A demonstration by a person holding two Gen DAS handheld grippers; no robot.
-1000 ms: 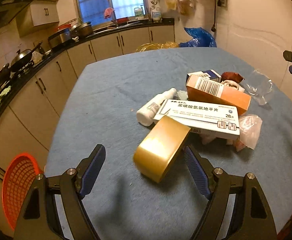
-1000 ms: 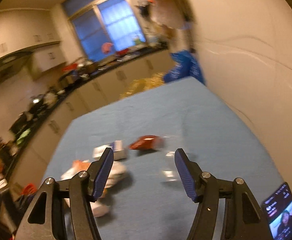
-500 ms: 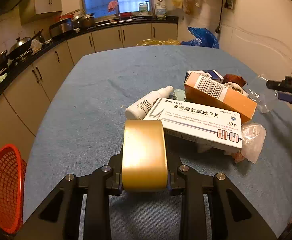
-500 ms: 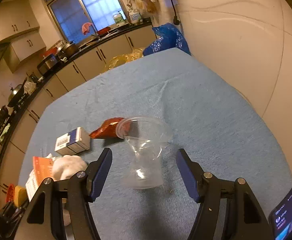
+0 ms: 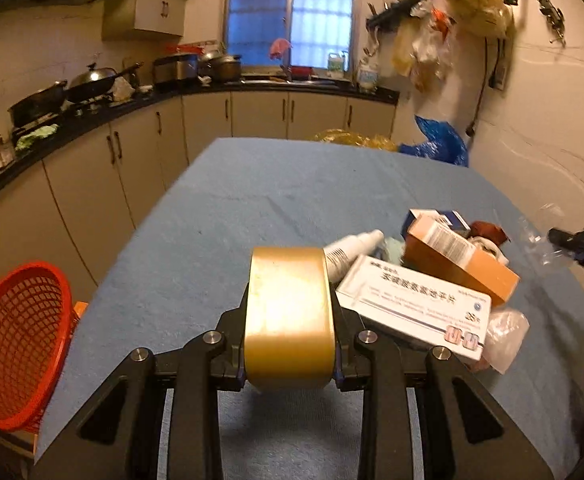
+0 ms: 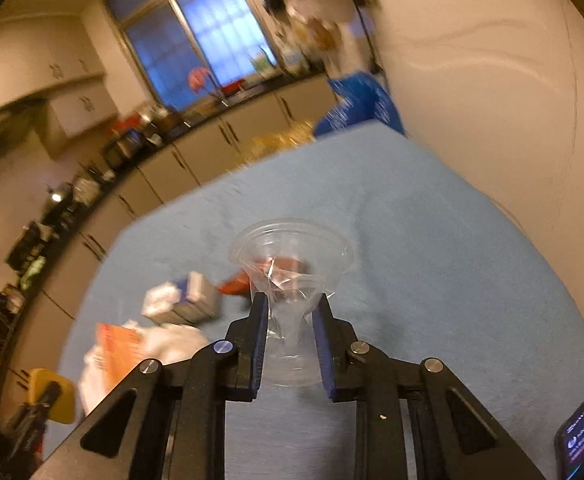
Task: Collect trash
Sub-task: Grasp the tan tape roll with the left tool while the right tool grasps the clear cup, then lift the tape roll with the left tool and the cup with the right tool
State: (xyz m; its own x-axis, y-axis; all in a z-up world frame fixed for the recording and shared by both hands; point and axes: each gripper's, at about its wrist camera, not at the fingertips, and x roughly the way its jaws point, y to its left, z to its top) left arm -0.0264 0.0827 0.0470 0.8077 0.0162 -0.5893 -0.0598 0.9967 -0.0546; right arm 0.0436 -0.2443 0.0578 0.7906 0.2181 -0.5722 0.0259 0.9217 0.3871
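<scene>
Tape roll (image 5: 290, 316) clamped in left claw (image 5: 290, 344); cup (image 6: 290, 276) just squeezed by closing right claw (image 6: 290, 332). Basket (image 5: 16, 344) seen empty; boxes (image 5: 431, 300) left on table (image 5: 232, 216).

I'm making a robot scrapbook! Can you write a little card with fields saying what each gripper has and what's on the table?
left gripper: shut on tape roll
right gripper: jaws have just been closing; shut on clear cup, squashing it
table: blue cloth
pile: white box, orange box, white bottle, plastic wrapper
basket: red, beside the table's left edge
</scene>
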